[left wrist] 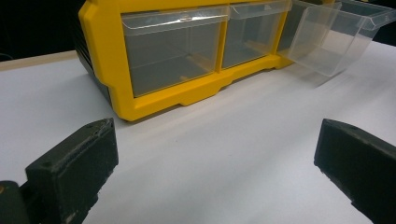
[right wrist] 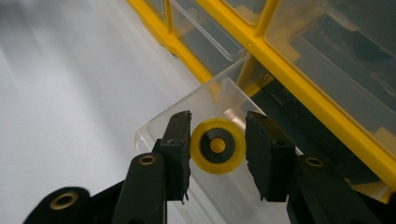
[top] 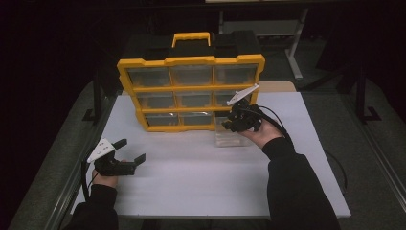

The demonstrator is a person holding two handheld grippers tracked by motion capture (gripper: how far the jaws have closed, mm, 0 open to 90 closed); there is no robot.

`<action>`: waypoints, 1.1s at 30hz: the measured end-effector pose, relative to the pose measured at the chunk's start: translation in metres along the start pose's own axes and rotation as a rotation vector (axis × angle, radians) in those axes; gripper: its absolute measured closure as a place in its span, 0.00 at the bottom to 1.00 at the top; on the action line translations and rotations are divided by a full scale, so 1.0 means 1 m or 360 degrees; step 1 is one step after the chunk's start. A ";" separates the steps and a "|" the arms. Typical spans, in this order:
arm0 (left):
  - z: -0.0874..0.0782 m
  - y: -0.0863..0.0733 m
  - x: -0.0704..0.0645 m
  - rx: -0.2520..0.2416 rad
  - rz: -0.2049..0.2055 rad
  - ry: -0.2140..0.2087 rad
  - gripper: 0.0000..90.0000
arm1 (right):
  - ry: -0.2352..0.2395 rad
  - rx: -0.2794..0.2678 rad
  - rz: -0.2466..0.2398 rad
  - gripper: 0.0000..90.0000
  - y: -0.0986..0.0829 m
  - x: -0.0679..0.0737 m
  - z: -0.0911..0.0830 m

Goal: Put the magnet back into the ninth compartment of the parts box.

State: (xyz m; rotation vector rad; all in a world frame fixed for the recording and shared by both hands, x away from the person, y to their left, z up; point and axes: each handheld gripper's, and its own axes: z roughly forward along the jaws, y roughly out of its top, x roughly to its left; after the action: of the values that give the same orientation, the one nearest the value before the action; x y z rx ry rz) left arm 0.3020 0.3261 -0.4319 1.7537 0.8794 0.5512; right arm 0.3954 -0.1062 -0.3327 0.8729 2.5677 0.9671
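**Right gripper with a yellow wheel over a pulled-out clear drawer**

High view: a yellow cabinet (top: 191,93) with three rows of clear drawers stands upright at the 12 o'clock edge of the white table (top: 191,187). Its bottom-right drawer (top: 232,136) is drawn out onto the table, at about 5 o'clock from the cabinet's centre. The right gripper (top: 237,120) hangs directly above this drawer, at 2 o'clock from the table's middle, with the person's right hand (top: 261,136) behind it. The left gripper (top: 130,151) sits low near the table at 8 o'clock, well apart from the cabinet, jaws pointing toward 2 o'clock.

Right gripper view: a small yellow wheel (right wrist: 217,146) with a dark ring and yellow hub lies between the two black jaws of the right gripper (right wrist: 217,149). The left-hand jaw touches its rim; at the right-hand jaw a thin gap seems to remain, so whether the wheel is clamped cannot be told. The wheel is seen over the open drawer (right wrist: 187,109), whose clear wall passes behind it.

Left gripper view: the jaws of the left gripper (left wrist: 215,163) stand wide apart with nothing between them. The cabinet (left wrist: 154,100) lies at 12 o'clock and the drawn-out drawer (left wrist: 327,42) at 2 o'clock.
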 end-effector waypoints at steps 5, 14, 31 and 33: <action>0.000 0.000 0.000 0.0002 -0.0003 -0.0002 0.00 | -0.0025 -0.0006 0.0042 0.59 -0.001 -0.004 0.001; 0.000 0.000 0.000 0.0000 -0.0005 -0.0004 0.00 | -0.0048 0.0018 0.0110 0.22 -0.008 -0.006 -0.002; 0.000 0.000 -0.001 0.0001 -0.0006 -0.0007 0.00 | -0.0034 -0.0043 0.0114 0.00 -0.022 -0.004 -0.009; 0.000 0.000 0.000 0.0005 -0.0006 -0.0006 0.00 | -0.0032 -0.0053 0.0122 0.00 -0.025 -0.005 -0.011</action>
State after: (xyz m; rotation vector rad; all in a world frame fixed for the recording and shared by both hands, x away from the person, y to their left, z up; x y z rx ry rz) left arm 0.3019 0.3257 -0.4322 1.7550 0.8810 0.5445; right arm 0.3833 -0.1295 -0.3411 0.9733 2.5106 1.0140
